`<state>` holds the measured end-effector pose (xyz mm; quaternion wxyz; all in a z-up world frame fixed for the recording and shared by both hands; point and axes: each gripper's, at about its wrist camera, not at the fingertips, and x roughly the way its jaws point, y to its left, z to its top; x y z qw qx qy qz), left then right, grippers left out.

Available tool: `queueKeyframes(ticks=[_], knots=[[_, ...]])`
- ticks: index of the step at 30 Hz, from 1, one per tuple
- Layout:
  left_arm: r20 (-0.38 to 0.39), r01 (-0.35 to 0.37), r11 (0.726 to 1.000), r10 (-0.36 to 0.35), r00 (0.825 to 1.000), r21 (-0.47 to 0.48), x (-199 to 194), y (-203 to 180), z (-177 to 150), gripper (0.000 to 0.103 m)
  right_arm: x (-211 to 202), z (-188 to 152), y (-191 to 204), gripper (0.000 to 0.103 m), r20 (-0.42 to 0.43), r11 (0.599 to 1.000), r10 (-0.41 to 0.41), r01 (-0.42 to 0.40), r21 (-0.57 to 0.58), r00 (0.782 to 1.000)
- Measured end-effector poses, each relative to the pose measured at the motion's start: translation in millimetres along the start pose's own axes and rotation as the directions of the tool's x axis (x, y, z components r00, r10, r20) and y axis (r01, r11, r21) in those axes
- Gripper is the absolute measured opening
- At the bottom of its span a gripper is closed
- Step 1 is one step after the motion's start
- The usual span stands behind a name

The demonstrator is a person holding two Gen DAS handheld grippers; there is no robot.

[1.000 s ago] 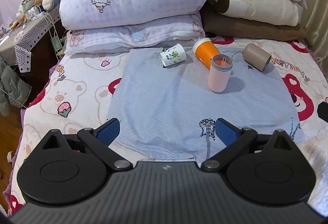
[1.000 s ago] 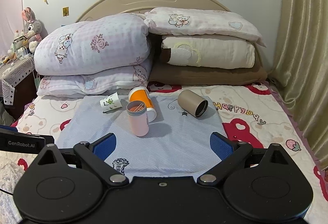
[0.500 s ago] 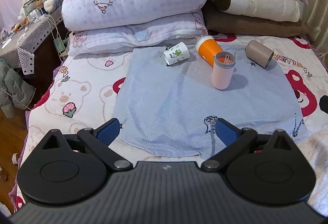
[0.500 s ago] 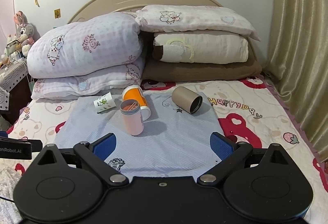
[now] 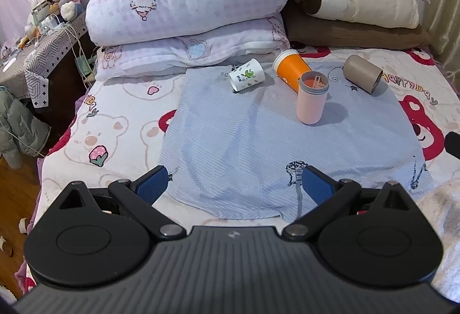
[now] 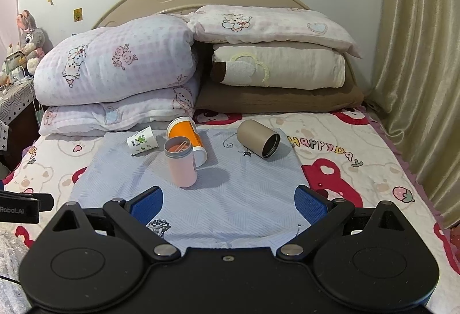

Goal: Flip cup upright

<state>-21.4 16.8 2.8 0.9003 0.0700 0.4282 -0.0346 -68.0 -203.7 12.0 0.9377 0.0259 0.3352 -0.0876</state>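
Note:
On a light blue cloth (image 5: 244, 147) (image 6: 230, 199) on the bed, a pink cup (image 5: 312, 101) (image 6: 181, 163) stands upright. Behind it an orange cup (image 5: 289, 68) (image 6: 185, 135) lies on its side. A white paper cup with green print (image 5: 246, 77) (image 6: 142, 140) lies on its side to the left. A tan cup (image 5: 362, 76) (image 6: 258, 141) lies on its side to the right. My left gripper (image 5: 234, 184) and right gripper (image 6: 228, 200) are both open and empty, well short of the cups.
Stacked pillows and folded quilts (image 5: 187, 0) (image 6: 273, 55) rise right behind the cups. A cluttered bedside table (image 5: 37, 40) with a plush rabbit stands at the left. A curtain (image 6: 417, 84) hangs at the right. The other gripper's body (image 6: 20, 206) shows at the left edge.
Both grippers have drawn back from the cups and risen a little, so the cups look smaller and farther. The cups have not moved. Both jaws stayed open.

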Motion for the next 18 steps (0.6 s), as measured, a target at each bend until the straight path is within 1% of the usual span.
queueKeyframes(ticks=[4,9,13,18], knots=[[-0.01,0.01,1.0,-0.01,1.0,0.003,1.2,-1.9,0.4,0.101,-1.8,0.5,-1.0,0.1,0.003,1.0,-0.002,0.002,0.002,1.0],[-0.012,-0.009,1.0,0.009,1.0,0.018,1.5,-5.3,0.5,0.101,-4.3,-0.9,-0.6,0.1,0.011,1.0,-0.005,0.005,0.002,1.0],[-0.003,-0.011,1.0,0.012,1.0,0.023,-1.5,-6.3,0.3,0.101,-4.6,-0.8,0.2,0.1,0.012,1.0,-0.005,0.005,-0.003,1.0],[-0.011,-0.01,1.0,0.01,1.0,0.021,-1.9,-6.4,0.4,0.102,-4.7,-0.7,0.4,0.1,0.012,1.0,-0.005,0.005,-0.004,1.0]])
